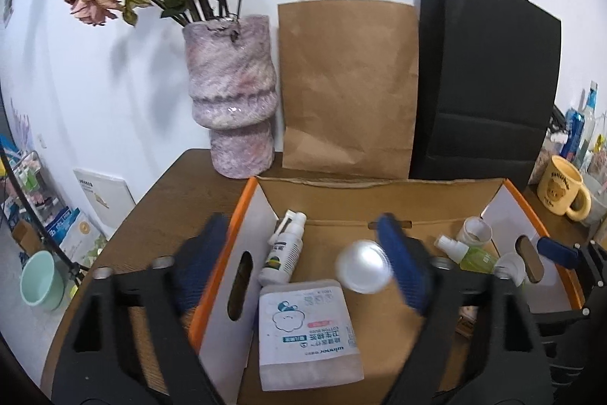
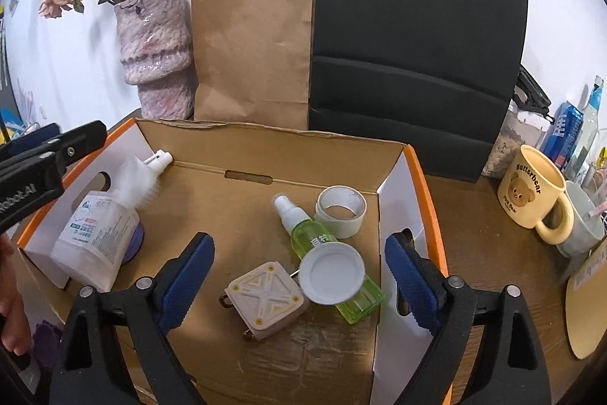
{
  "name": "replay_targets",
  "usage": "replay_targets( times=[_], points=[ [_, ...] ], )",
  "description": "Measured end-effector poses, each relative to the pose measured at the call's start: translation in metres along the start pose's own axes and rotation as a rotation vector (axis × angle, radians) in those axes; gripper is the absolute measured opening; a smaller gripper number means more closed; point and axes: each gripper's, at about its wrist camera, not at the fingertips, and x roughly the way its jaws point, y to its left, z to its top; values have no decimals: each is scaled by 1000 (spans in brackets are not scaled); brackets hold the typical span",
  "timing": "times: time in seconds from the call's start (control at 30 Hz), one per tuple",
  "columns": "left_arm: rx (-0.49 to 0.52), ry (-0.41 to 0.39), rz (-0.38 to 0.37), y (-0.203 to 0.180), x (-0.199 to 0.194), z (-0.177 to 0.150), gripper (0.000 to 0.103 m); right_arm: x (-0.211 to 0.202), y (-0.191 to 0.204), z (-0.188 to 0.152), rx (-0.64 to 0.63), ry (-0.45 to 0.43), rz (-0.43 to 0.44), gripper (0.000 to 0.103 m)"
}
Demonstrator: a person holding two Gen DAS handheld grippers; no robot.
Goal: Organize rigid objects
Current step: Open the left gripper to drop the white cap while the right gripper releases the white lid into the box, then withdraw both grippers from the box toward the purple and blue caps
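Two grippers angled down over the cardboard box — left gripper fingers apart, right gripper fingers apart, nothing held

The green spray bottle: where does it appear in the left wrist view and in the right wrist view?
Left wrist view: the green spray bottle lies at the right side of the picture, in the cardboard box, partly hidden behind the gripper.
Right wrist view: near the centre, lying on the box floor, a white lid over its lower part.
Shared landmark: the white tape roll just beside the bottle.
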Motion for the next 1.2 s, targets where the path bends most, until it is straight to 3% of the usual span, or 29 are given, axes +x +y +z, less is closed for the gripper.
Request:
replay_targets(
  times=[0.03, 1.2],
  points=[
    [-9, -6, 2, 2, -1, 1, 103, -1, 1, 0, -3, -2, 2, 95],
    [-35, -11, 2, 6, -15, -2, 103, -25, 5, 0, -12, -60, -4, 95]
  ],
)
